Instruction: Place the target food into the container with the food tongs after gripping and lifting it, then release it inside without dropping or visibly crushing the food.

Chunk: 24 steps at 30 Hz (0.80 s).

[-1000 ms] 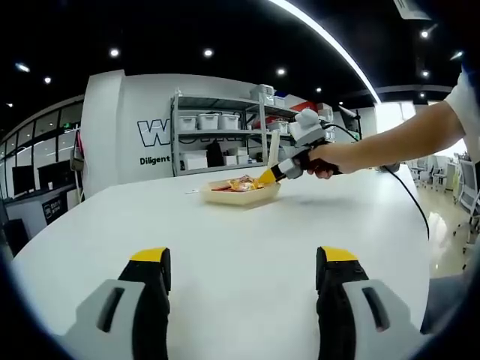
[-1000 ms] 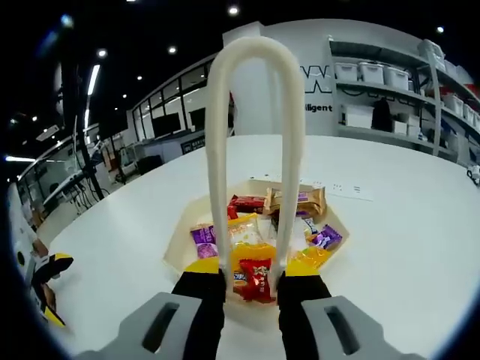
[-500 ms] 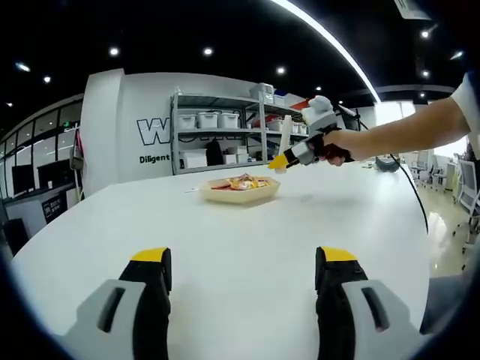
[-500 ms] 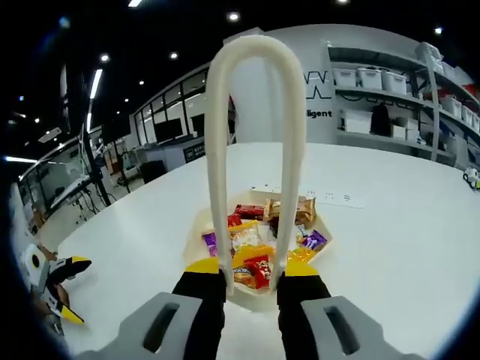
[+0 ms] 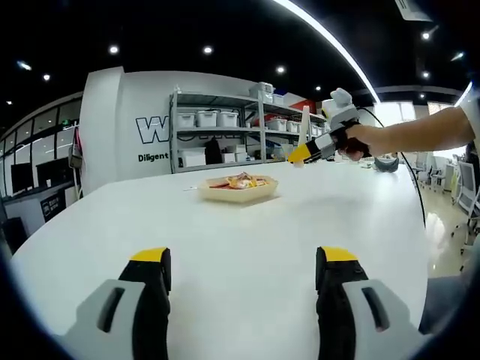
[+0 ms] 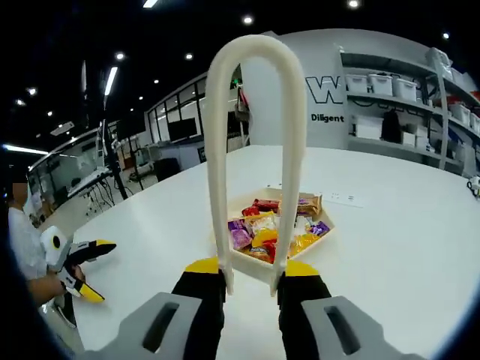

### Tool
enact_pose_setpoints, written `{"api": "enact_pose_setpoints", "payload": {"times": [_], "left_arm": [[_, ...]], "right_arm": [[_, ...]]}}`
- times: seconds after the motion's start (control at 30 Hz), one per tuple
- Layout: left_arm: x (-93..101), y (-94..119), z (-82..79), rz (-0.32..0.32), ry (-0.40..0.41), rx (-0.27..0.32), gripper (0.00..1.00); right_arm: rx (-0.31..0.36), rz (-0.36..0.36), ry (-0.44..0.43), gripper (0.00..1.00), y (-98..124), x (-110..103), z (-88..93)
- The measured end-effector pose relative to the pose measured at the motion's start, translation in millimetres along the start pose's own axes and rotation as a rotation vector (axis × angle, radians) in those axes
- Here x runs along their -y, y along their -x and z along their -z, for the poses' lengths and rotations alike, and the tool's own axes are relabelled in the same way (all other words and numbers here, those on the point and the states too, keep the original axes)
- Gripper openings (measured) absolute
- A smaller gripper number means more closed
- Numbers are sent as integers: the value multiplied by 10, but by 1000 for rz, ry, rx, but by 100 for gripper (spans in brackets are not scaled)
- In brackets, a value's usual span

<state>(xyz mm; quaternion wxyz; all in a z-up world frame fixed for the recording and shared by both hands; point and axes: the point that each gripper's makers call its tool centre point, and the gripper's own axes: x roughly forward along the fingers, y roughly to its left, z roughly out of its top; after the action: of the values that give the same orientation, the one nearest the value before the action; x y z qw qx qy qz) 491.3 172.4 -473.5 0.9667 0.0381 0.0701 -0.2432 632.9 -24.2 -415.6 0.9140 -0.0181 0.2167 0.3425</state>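
Yellow-tipped black jaws of the left gripper [image 5: 241, 274] stand wide apart at the near edge of the left gripper view, with nothing but bare white table [image 5: 225, 240] between them. Farther out on that table sits the shallow cream tray [image 5: 237, 189], heaped with bright wrapped snacks. To the right of the tray and raised above the tabletop, the right gripper [image 5: 300, 154] hangs in a person's hand [image 5: 358, 139], the forearm reaching in from the right. Behind the table a metal shelving rack [image 5: 225, 135] with white bins stands against a white wall with dark lettering.

In the right gripper view, the right gripper's own jaws [image 6: 250, 270] are pressed in on the two legs of cream-coloured food tongs [image 6: 250, 150], holding them near their open ends, so the bend of the tongs arches up and away toward the far side. The tips of the tongs sit just by the yellow jaw pads, close together and with nothing between them; they hang above the table just short of the tray's near rim. Beyond them the tray [image 6: 255, 264] holds the candy [image 6: 266, 229] in purple, red, yellow and brown wrappers, all lying inside it. At the near left the left gripper [image 6: 97, 247] shows beside the table edge, held by a person in a white top.
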Motion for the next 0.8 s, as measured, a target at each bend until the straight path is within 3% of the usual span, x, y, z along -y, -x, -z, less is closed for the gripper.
{"api": "enact_pose_setpoints", "payload": {"times": [0.13,0.4,0.57,0.8], "left_arm": [[48,8,-5,21,0,-1,79],[38,13,-6,23,23,-3,79],[36,3,18,29,26,-16,79],[7,-15,39,17,45,-28,80]], "right_arm": [[1,-28,80,21,170,-201,28],[36,-88,34,21,430,-455,73],[41,-74,109,21,553,-499,213],[59,-76,86,21,717,-516,328]]}}
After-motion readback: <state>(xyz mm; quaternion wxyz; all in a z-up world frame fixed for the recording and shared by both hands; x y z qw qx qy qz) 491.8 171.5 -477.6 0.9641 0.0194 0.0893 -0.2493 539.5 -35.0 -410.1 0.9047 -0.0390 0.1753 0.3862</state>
